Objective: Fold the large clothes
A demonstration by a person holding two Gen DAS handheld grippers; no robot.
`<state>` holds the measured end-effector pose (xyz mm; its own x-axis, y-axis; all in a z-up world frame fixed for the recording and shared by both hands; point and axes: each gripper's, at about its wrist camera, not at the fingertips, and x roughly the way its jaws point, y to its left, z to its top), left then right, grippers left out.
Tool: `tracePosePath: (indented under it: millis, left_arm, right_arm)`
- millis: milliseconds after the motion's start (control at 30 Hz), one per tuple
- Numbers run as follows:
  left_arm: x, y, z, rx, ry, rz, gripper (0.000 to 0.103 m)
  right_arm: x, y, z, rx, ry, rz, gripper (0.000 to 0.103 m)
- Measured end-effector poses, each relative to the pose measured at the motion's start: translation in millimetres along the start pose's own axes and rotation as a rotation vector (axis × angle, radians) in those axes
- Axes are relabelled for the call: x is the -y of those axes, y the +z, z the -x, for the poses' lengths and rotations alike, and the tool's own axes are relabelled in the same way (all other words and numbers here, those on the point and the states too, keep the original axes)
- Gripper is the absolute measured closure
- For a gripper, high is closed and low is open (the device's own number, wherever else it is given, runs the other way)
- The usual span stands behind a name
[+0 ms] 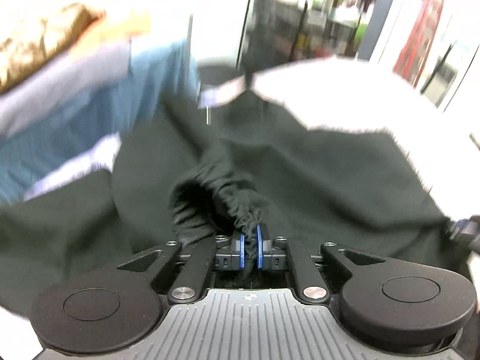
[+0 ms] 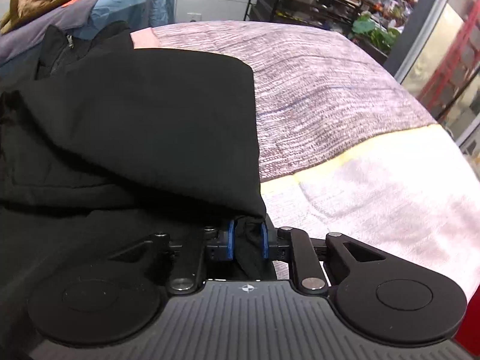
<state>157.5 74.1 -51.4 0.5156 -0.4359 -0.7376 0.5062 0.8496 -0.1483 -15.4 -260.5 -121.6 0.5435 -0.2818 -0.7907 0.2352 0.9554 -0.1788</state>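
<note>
The bed surface (image 2: 345,84), covered in a pale, mottled woven cloth, fills the right half of the right wrist view and shows as an overexposed white area at the upper right of the blurred left wrist view. Along the upper left of both views lies a pile of other clothes (image 2: 90,3), blue, orange and brown, well apart from the jaws.

The black garment (image 2: 144,114) spreads from the lower centre of each frame up and to the left. In the right wrist view its straight edge runs from the jaws up the middle of the frame, with the bulk of the cloth to the left of that line. A zip shows near the upper left.

The left gripper (image 1: 250,247) has its jaws drawn narrow on a gathered, elasticated hem or cuff (image 1: 243,210), which rises from the blue pads (image 1: 259,249) towards the frame centre. The right gripper (image 2: 247,240) pinches a corner of the same garment, its jaws a little wider apart, with black cloth bunched between them.

Both held points sit at the near edge, and the garment's length runs away from both grippers. By this reading, the coming fold likely carries the near edge forward over the far part.
</note>
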Motion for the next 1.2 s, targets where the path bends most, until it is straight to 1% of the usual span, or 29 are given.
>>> tracePosePath:
  millis: [67,100,133,167,200,233,267,300,333,367,400,433,467,500,533,567,600,667,733,767,800,833,867,933,967,1067,1133,1200]
  left_arm:
    - [-2,9,25,0.095,-0.012,-0.044,0.057]
    - [-2,9,31,0.117,-0.023,-0.071,0.058]
    - [-3,4,32,0.115,-0.033,-0.104,0.060]
    - [-3,-4,25,0.092,-0.025,-0.150,0.061]
    - [-3,-15,11,0.031,0.000,-0.203,0.064]
    - [-6,-28,-8,-0.058,0.015,-0.232,0.066]
    - [-11,-41,-25,-0.142,0.014,-0.233,0.066]
    - [-16,-52,-42,-0.215,0.005,-0.206,0.066]
    - [-19,-59,-51,-0.240,0.005,-0.175,0.063]
    - [-21,-65,-54,-0.236,0.015,-0.145,0.060]
    - [-20,-66,-57,-0.228,0.038,-0.116,0.041]
    - [-19,-65,-59,-0.222,0.061,-0.090,0.027]
    - [-18,-63,-59,-0.221,0.077,-0.079,0.015]
    - [-15,-61,-58,-0.219,0.107,-0.091,0.005]
    - [-12,-58,-56,-0.209,0.137,-0.118,0.000]
    - [-8,-56,-51,-0.191,0.173,-0.151,0.000]
    - [-10,-54,-45,-0.173,0.197,-0.172,0.000]
    - [-15,-51,-33,-0.156,0.223,-0.166,0.000]
    - [-25,-54,-21,-0.159,0.245,-0.114,0.000]
    - [-28,-54,-16,-0.159,0.259,-0.083,0.000]
    - [-32,-54,-11,-0.154,0.275,-0.048,0.000]
    - [-38,-54,-6,-0.148,0.286,-0.015,0.000]
    - [-40,-56,-1,-0.139,0.284,0.016,0.000]
    - [-38,-58,5,-0.118,0.246,0.061,0.000]
    - [-35,-60,9,-0.113,0.223,0.062,0.000]
    - [-9,-58,0,-0.114,0.187,-0.015,0.000]
    - [9,-55,-12,-0.133,0.178,-0.083,0.000]
    - [22,-52,-26,-0.153,0.181,-0.122,0.000]
  right_arm:
    - [1,-1,2,0.010,0.001,0.002,0.089]
    - [-4,-2,1,0.010,0.003,-0.001,0.089]
    - [-5,-2,1,0.009,0.006,-0.002,0.089]
    - [-8,-1,0,0.008,0.008,-0.004,0.089]
    - [-10,0,-1,0.004,0.010,-0.005,0.089]
    - [-12,0,-3,-0.003,0.009,-0.006,0.089]
    - [-13,0,-5,-0.011,0.009,-0.009,0.089]
    - [-13,-1,-7,-0.016,0.011,-0.015,0.089]
    - [-13,-1,-8,-0.020,0.012,-0.020,0.089]
    - [-14,-1,-10,-0.025,0.013,-0.019,0.088]
    - [-15,-1,-10,-0.028,0.012,-0.011,0.088]
    - [-16,0,-10,-0.029,0.009,0.002,0.088]
    - [-17,0,-9,-0.031,0.004,0.014,0.087]
    - [-17,0,-9,-0.032,0.000,0.021,0.086]
    - [-17,-1,-10,-0.033,0.000,0.017,0.085]
    - [-15,-1,-10,-0.035,0.002,0.005,0.081]
    - [-13,0,-10,-0.039,0.003,-0.012,0.075]
    - [-8,0,-7,-0.043,0.003,-0.042,0.072]
    - [-6,-1,-1,-0.046,0.011,-0.057,0.071]
    - [-5,-3,4,-0.044,0.014,-0.058,0.067]
    - [-4,-5,10,-0.037,0.015,-0.051,0.059]
    - [-4,-7,17,-0.028,0.012,-0.040,0.054]
    - [-5,-10,23,-0.020,0.003,-0.027,0.049]
    - [-7,-15,36,0.007,-0.004,-0.004,0.049]
    - [-9,-16,43,0.026,0.004,0.008,0.049]
    - [-24,-13,58,0.098,0.055,0.059,0.049]
    - [-41,-2,60,0.123,0.099,0.104,0.046]
    - [-56,10,54,0.138,0.137,0.127,0.042]
